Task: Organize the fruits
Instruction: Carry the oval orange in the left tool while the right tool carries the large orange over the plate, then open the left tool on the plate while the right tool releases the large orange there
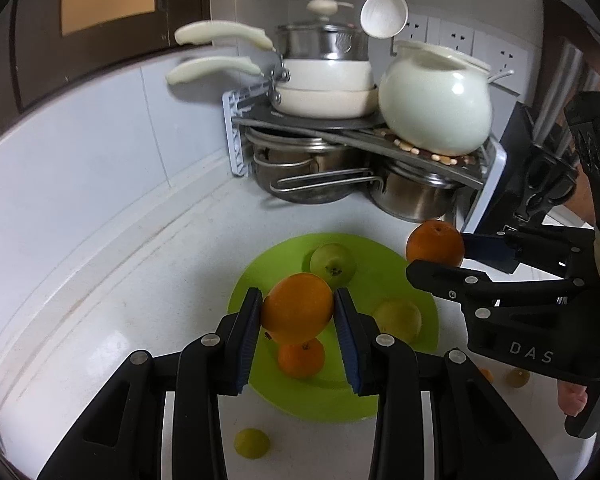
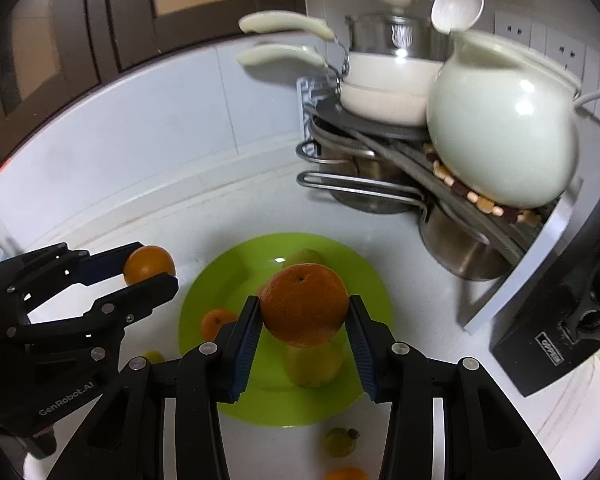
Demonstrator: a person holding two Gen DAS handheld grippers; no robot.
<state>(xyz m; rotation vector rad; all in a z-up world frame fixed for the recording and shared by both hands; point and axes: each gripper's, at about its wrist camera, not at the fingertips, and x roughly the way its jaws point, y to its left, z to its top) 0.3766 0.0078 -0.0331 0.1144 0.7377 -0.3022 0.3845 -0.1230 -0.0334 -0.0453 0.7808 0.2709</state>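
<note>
A lime green plate [image 1: 356, 400] [image 2: 220, 308] lies on the white counter. On it are two yellow-green fruits [image 1: 333, 265] [image 1: 398, 318] and a small orange [image 1: 301, 358] [image 2: 216, 322]. My left gripper [image 1: 297, 312] [image 2: 150, 270] is shut on an orange [image 1: 298, 307] [image 2: 149, 264] above the plate's left part. My right gripper [image 2: 303, 312] [image 1: 436, 254] is shut on another orange [image 2: 304, 310] [image 1: 435, 243] above the plate's right part. One yellow-green fruit [image 2: 314, 364] lies under the right gripper's orange.
Loose small fruits lie on the counter: a green one [image 1: 252, 443] in front of the plate, another [image 2: 340, 442], an orange one [image 2: 346, 474]. A corner rack [image 1: 364, 136] holds pots and a pale ceramic pot [image 1: 436, 104]. A black appliance [image 2: 556, 320] stands at the right.
</note>
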